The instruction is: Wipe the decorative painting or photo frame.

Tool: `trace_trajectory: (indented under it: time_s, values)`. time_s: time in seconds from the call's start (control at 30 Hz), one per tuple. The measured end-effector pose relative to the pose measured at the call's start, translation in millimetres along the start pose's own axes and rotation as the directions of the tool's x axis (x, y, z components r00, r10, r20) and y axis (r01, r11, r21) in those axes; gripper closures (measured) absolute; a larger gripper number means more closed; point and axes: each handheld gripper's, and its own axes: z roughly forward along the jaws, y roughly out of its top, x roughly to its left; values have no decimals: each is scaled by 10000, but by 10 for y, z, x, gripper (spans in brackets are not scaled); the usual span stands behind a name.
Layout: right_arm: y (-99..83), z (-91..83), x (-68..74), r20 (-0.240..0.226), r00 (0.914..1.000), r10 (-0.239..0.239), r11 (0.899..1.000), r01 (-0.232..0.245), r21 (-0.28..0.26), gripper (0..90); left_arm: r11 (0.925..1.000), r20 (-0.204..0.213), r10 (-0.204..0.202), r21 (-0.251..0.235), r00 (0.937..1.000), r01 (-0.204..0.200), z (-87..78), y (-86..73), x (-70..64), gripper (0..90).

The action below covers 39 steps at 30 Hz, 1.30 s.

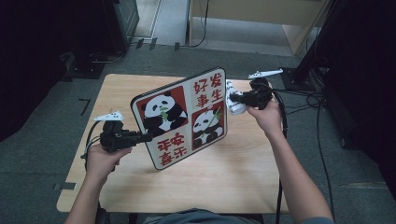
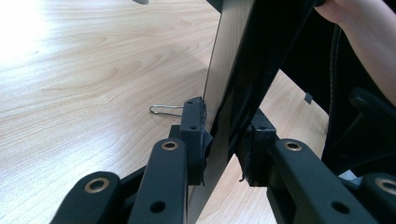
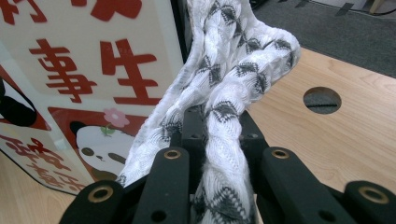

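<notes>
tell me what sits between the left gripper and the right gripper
The panda board, held tilted above the table: the left gripper clamps its edge, the right gripper holds a cloth by it, in the high view.

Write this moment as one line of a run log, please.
left gripper: shut on square panda-print board, held tilted above wooden table | right gripper: shut on white-and-grey patterned cloth, at board's right edge

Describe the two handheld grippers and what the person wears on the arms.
Both the left gripper and the right gripper are matte black, with jointed jaw links pinned by brass-ringed rivets. Each carries a pale three-cornered plate on top and trails a black cable. The forearms are bare; a grey sleeve edge shows.
</notes>
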Motion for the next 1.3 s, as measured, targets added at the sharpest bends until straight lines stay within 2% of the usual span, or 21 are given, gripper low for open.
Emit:
trace_trajectory:
  time_s: [0.47, 0.63, 0.8, 1.3]
  values:
    - [-239, 68, -62, -228, 9993, 292, 9996, -292, 12, 794, 10000, -166, 0, 32, 9999, 0, 16, 1, -14, 743]
    - [-310, 116, -78, -162, 9994, 294, 9995, -291, 158, 794, 9999, -123, 0, 105, 9999, 1, 42, -2, -13, 742]
    - [-334, 136, -91, -202, 9988, 442, 9990, -441, 90, 794, 9998, -76, 28, 206, 10000, -26, 77, -1, -15, 742]
    - [-499, 174, -112, -136, 9989, 444, 9990, -444, 45, 793, 9997, 77, -13, 261, 10000, 11, 77, 2, -8, 754]
